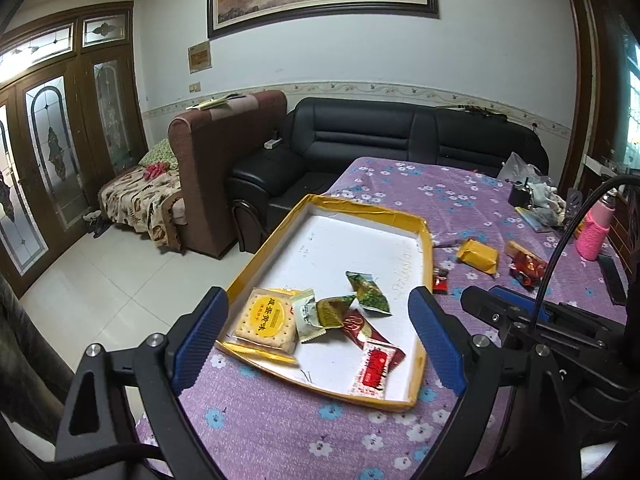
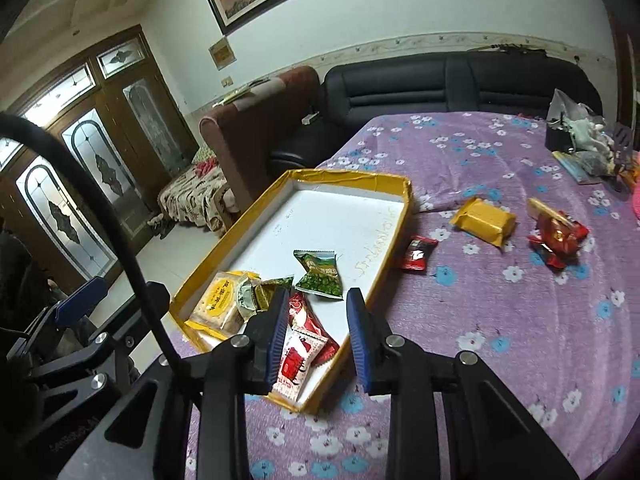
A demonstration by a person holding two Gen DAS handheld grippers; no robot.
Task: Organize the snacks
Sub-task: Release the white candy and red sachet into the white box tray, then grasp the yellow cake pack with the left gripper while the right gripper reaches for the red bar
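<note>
A shallow yellow-rimmed tray (image 1: 425, 236) (image 2: 396, 216) with a white floor lies on the purple flowered tablecloth. It holds several snack packets: a cracker pack (image 1: 266, 324) (image 2: 216, 312), a green pea packet (image 1: 370, 294) (image 2: 320, 274) and a red-and-white packet (image 1: 372, 368) (image 2: 298, 356). On the cloth right of the tray lie a yellow packet (image 1: 478, 256) (image 2: 484, 220), red wrapped snacks (image 1: 526, 268) (image 2: 558, 236) and a small dark red packet (image 1: 440, 282) (image 2: 418, 252). My left gripper (image 1: 316, 344) is open and empty above the tray's near end. My right gripper (image 2: 318, 340) is open and empty over the tray's near right corner.
A pink bottle (image 1: 598, 228), a black phone (image 1: 612, 280) and a clutter of bags (image 2: 580, 136) sit at the table's far right. A black sofa (image 1: 400, 136) and brown sofa (image 1: 216, 160) stand beyond the table. The tiled floor (image 1: 112, 280) lies left.
</note>
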